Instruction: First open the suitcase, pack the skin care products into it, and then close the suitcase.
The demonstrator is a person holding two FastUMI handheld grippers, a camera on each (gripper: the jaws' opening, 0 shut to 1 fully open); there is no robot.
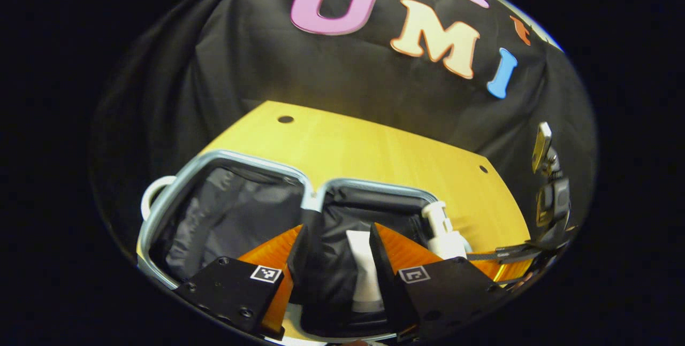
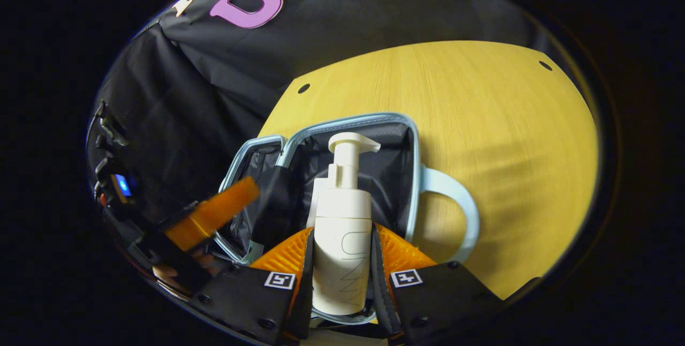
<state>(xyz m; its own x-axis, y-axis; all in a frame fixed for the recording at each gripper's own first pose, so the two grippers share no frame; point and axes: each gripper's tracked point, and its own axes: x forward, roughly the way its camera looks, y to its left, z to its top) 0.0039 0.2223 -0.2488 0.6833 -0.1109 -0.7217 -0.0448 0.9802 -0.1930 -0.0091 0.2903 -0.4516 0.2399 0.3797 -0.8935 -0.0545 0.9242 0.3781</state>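
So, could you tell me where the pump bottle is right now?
The pump bottle is clamped upright in the right gripper, above the open suitcase.

wall: black cloth (image 1: pixel 342 78) | furniture: yellow wooden table (image 2: pixel 481 121), small holes | light: dim

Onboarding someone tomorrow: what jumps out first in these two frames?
The white pump bottle, upright and clamped between the right gripper's orange fingers, above the open suitcase with its dark lining and pale blue rim. In the left gripper view, a white tube sits between the left gripper's fingers over the same case; whether they press on it is unclear. All of it sits on a yellow wooden table.
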